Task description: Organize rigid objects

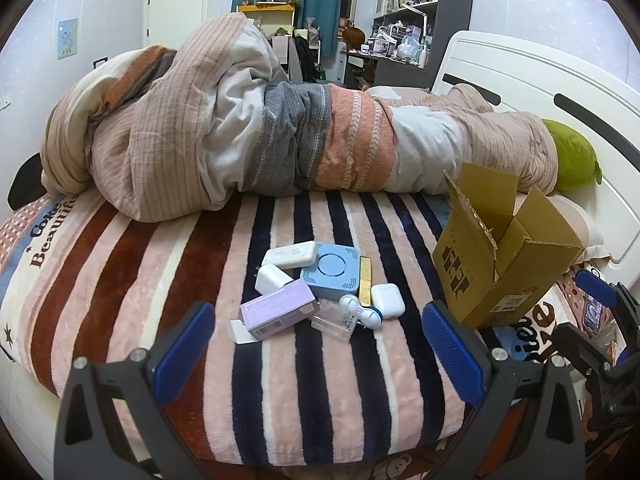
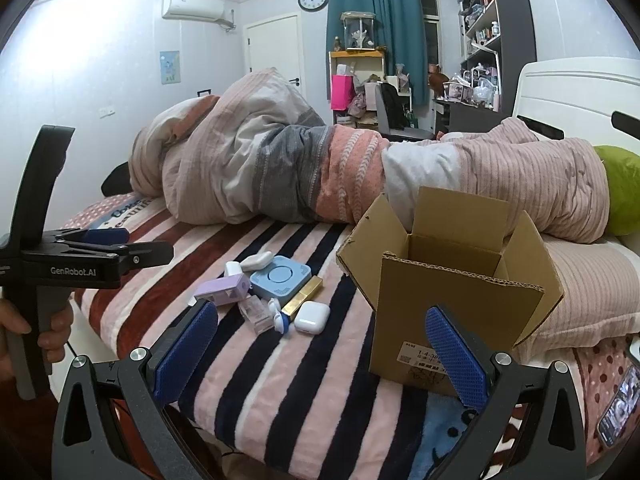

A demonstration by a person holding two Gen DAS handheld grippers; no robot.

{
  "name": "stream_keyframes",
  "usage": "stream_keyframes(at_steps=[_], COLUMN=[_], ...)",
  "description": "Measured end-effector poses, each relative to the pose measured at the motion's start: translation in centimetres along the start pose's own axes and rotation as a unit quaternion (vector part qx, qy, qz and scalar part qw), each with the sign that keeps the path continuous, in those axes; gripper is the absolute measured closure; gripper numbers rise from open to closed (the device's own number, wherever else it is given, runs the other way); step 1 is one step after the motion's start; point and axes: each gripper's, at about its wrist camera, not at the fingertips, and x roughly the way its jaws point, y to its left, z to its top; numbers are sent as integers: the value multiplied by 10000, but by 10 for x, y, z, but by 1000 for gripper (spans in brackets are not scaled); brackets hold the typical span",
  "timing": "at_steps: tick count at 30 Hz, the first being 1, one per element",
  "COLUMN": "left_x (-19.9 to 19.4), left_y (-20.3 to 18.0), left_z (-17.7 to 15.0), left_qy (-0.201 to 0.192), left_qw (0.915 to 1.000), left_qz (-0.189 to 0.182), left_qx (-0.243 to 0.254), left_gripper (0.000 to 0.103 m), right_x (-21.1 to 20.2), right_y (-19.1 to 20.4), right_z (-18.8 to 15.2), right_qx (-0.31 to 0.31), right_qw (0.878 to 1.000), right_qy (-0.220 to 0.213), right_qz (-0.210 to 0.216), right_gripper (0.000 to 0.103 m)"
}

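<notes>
On the striped blanket point(image 1: 280, 380), a pile of small rigid items lies left of the open carton point(image 2: 460, 304): lilac box point(image 1: 276, 310), blue unit point(image 1: 331, 270), gold bar point(image 1: 365, 280), white case point(image 1: 387, 300). Left gripper point(image 1: 319, 344) and right gripper point(image 2: 322, 350) both hover short of the pile, jaws wide apart, empty. Judgement: take an outlying piece first (white case, nearest the carton), pads square on its flat sides, lift clear before crossing over the flaps.

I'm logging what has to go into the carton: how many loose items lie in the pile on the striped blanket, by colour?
White: 5 (soap-shaped case, charger block, earbud case, small box, round white-and-blue piece)
Light blue: 1 (square device)
Purple: 1 (box)
Gold: 1 (bar)
Clear: 1 (plastic case)
Total: 9
</notes>
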Motion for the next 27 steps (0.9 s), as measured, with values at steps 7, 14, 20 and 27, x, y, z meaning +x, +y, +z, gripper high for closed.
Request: stream_keyframes(at_steps=[7, 14, 20, 27], left_x=[0, -1, -1, 10], left_y=[1, 3, 13, 28], left_z=[0, 3, 6, 6], left_qy=[-18, -156, -212, -180], left_qw=[10000, 9997, 9997, 9998], left_qz=[-19, -69, -73, -111], left_qx=[86, 154, 103, 46], left_gripper=[0, 0, 0, 0], right_x=[0, 3, 6, 14], right_y=[1, 2, 10, -10], right_z=[-1, 6, 19, 52], right_qx=[7, 25, -189, -247], right_qw=[10000, 9992, 9981, 9991], right_qy=[43, 6, -96, 129], right_qz=[84, 394, 580, 314], right_gripper=[0, 0, 0, 0])
